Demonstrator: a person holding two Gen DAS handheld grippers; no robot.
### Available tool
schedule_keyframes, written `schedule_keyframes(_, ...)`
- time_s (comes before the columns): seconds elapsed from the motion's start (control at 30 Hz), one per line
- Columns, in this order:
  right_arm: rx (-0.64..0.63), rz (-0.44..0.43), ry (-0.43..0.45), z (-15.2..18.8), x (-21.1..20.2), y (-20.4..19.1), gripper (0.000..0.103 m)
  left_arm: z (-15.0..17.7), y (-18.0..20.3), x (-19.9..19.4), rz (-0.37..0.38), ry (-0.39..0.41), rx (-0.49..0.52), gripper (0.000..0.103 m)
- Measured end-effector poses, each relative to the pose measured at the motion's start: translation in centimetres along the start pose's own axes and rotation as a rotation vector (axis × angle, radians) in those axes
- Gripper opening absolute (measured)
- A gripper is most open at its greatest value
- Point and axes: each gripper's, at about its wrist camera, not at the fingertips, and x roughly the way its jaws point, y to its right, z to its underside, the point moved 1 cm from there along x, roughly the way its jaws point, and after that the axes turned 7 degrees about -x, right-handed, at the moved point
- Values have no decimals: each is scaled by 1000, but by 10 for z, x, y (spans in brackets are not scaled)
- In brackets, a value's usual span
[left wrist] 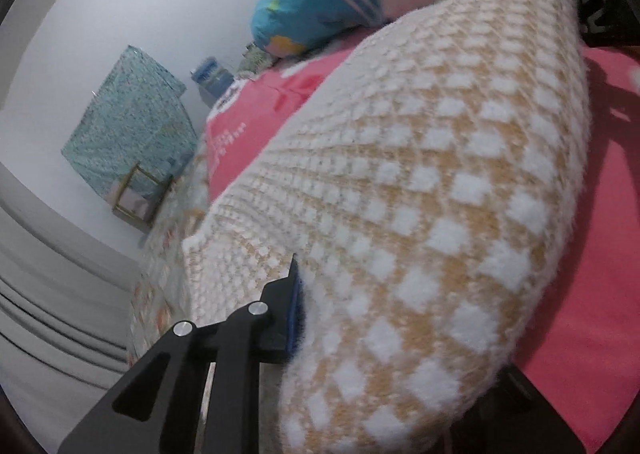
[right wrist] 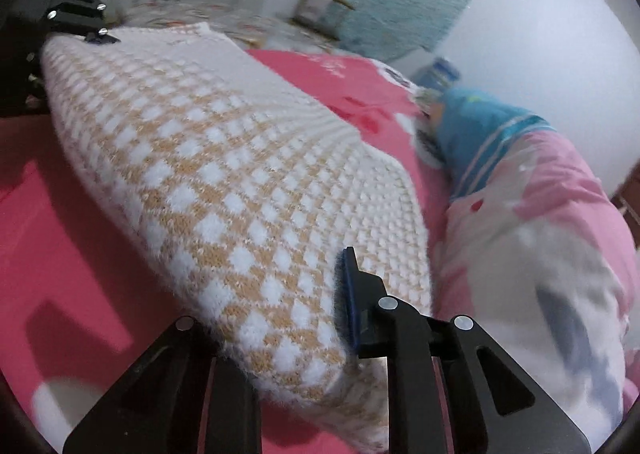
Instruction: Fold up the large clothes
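Holding the knitted sweater (left wrist: pixel 420 182) by one edge, each hand-held gripper, left (left wrist: pixel 316 318) and right (right wrist: pixel 320 306), is clamped on it; soft, thick, light, it sags between them above the bed (right wrist: pixel 60 238).

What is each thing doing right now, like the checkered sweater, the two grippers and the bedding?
Checkered sweater: lifted off the bed along one edge, stretched between both grippers.
Left gripper: shut on the sweater's edge.
Right gripper: shut on the sweater's edge.
Pink bedsheet: spread flat under the sweater.
Pink and blue quilt: bunched up beside the sweater.
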Motion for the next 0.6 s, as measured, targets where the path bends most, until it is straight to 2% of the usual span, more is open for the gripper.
schedule_keyframes(0.03, -7, -28, -5, 5, -13, -7, 18, 9, 5, -13, 16, -15, -2, 20)
schedule_keyframes(0.1, -17, -47, -8, 16, -30, -21, 27, 25, 19, -32, 58, -37, -11, 25)
schedule_keyframes(0.17, -39, -71, -60, 26, -23, -30, 47, 36, 30, -27, 65, -69, -21, 31)
schedule_keyframes(0.2, -51, -91, -98, 30, -13, -30, 49, 37, 32, -24, 73, -74, -35, 34)
schedule_keyframes(0.23, -62, -124, -163, 35, 0, -31, 60, 40, 34, -26, 76, -78, -48, 35)
schedule_keyframes(0.27, -73, -132, -212, 40, 6, -32, 62, 39, 33, -29, 69, -90, -56, 35)
schedule_keyframes(0.33, -88, -76, -210, 40, -1, -23, 65, 41, 29, -43, 65, -103, -66, 36)
schedule_keyframes(0.37, -97, -51, -218, 40, -10, -21, 72, 45, 27, -52, 66, -112, -73, 38)
schedule_keyframes(0.43, -113, -60, -264, 50, -27, -21, 76, 68, 33, -78, 73, -150, -78, 48)
schedule_keyframes(0.47, -118, -81, -295, 59, -36, -24, 77, 78, 31, -87, 86, -171, -87, 60)
schedule_keyframes(0.5, -125, -87, -315, 66, -42, -25, 77, 87, 36, -101, 105, -179, -99, 66)
schedule_keyframes(0.53, -131, -96, -345, 78, -53, -25, 77, 91, 35, -110, 125, -182, -114, 66)
schedule_keyframes(0.6, -108, -141, -352, 90, -70, -20, 75, 94, 29, -136, 225, -163, -191, 66)
